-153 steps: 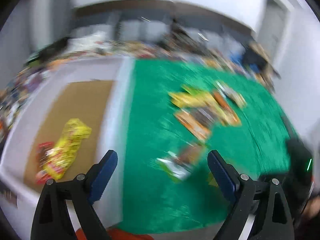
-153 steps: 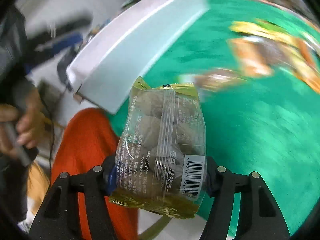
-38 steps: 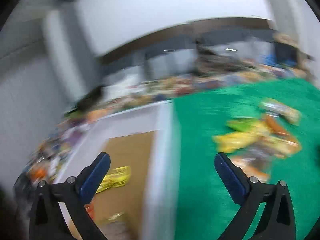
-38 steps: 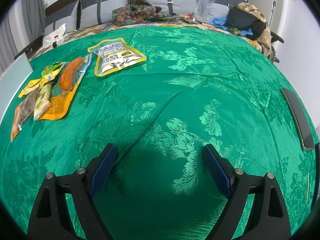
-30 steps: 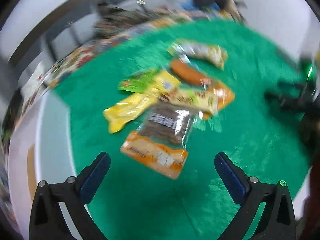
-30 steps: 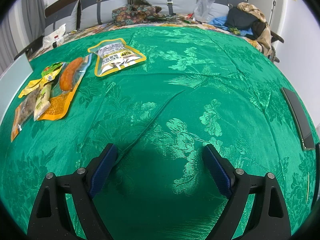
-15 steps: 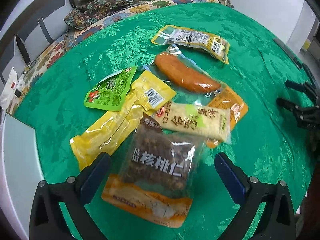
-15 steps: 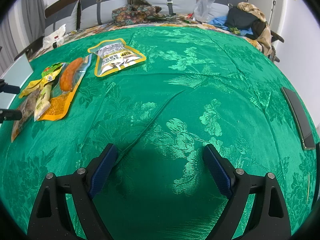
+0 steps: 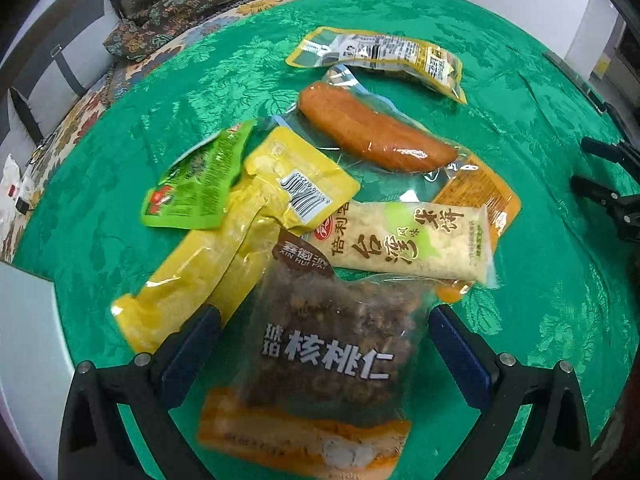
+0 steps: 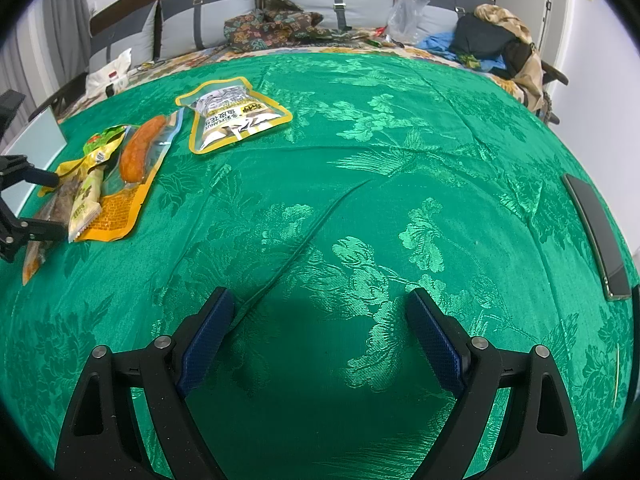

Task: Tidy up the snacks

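Several snack packs lie in a pile on the green tablecloth [image 9: 560, 280]. My left gripper [image 9: 324, 332] is open, its fingers on either side of a brown walnut pack [image 9: 332, 340] with an orange bottom edge. Behind it lie a cream rice-cracker pack [image 9: 408, 244], a long yellow pack [image 9: 224, 256], a green pack [image 9: 196, 180], a sausage in clear wrap [image 9: 376, 136] and a yellow-edged peanut pack [image 9: 380, 60]. My right gripper [image 10: 320, 320] is open over bare cloth, well right of the pile [image 10: 100, 184]; the peanut pack [image 10: 232, 116] lies apart.
A white box [image 9: 24, 340] borders the cloth at the left. A dark flat phone-like slab [image 10: 600, 236] lies near the cloth's right edge. Cushions, clothes and bags [image 10: 280, 24] crowd the far side. The right gripper's fingers [image 9: 604, 192] show at the left view's right edge.
The left gripper swung from the white box to the pile and moved down close over the walnut pack. The right gripper, which held a pack earlier, has stayed still and open.
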Demonstrator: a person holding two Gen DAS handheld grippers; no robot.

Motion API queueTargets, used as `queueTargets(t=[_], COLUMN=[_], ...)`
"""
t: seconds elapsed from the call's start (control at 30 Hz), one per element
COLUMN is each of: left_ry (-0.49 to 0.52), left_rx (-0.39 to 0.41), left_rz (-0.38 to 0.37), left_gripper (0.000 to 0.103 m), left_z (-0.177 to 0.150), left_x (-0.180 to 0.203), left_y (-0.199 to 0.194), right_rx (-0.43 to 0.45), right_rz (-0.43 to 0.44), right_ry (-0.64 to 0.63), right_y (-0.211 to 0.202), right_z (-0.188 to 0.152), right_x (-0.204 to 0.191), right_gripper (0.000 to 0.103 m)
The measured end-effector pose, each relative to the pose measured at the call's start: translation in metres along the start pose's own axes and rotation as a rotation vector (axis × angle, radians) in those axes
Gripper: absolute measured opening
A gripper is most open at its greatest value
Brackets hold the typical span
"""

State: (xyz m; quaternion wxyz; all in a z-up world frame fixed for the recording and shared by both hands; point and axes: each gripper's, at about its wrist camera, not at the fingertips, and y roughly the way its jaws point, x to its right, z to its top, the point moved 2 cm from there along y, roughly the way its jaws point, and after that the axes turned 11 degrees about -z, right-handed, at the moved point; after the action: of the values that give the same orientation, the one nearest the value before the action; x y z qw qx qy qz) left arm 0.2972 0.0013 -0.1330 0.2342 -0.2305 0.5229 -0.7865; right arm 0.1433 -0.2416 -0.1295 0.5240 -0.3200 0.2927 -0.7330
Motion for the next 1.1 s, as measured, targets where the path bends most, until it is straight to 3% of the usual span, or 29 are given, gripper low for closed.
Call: queueTargets(t=[0.23, 0.3, 0.37, 0.5, 0.6, 0.73, 0.83, 0.93, 1.1], left_ry=[-0.072, -0.12, -0.205, -0.419, -0.557, -0.613, -0.546, -0.512, -0.513], left_rx=[0.038, 0.046, 0.08, 0.131, 0.167, 0.247, 0.274, 0.347, 0.359], left_rz=[-0.006, -0.006, -0.007, 0.057, 0.103, 0.123, 0.194, 0.206, 0.209], left_gripper=[0.102, 0.092, 0.075, 0.072, 0.075, 0.102, 0.103, 0.103, 0.103], left_z=[-0.007, -0.011, -0.02, -0.057, -0.089, -0.114, -0.114, -0.118, -0.12], left_x=[-0.001, 0.001, 0.003, 0.015, 0.029, 0.031, 0.025, 0.02, 0.019], left_y=[0.002, -0.001, -0.009, -0.023, -0.033, -0.035, -0.03, -0.031, -0.031], right_rx=[0.0, 0.0, 0.0, 0.0, 0.0, 0.0, 0.0, 0.0, 0.0], right_rz=[0.0, 0.0, 0.0, 0.001, 0.001, 0.001, 0.001, 0.001, 0.001], right_ry=[0.0, 0.0, 0.001, 0.001, 0.001, 0.002, 0.002, 0.002, 0.002], right_y=[0.0, 0.0, 0.0, 0.0, 0.0, 0.0, 0.0, 0.0, 0.0], right_z=[0.0, 0.0, 0.0, 0.0, 0.0, 0.0, 0.0, 0.0, 0.0], right_x=[0.0, 0.0, 0.0, 0.0, 0.0, 0.0, 0.0, 0.0, 0.0], right_gripper=[0.091, 0.091, 0.091, 0.091, 0.091, 0.091, 0.091, 0.091, 0.091])
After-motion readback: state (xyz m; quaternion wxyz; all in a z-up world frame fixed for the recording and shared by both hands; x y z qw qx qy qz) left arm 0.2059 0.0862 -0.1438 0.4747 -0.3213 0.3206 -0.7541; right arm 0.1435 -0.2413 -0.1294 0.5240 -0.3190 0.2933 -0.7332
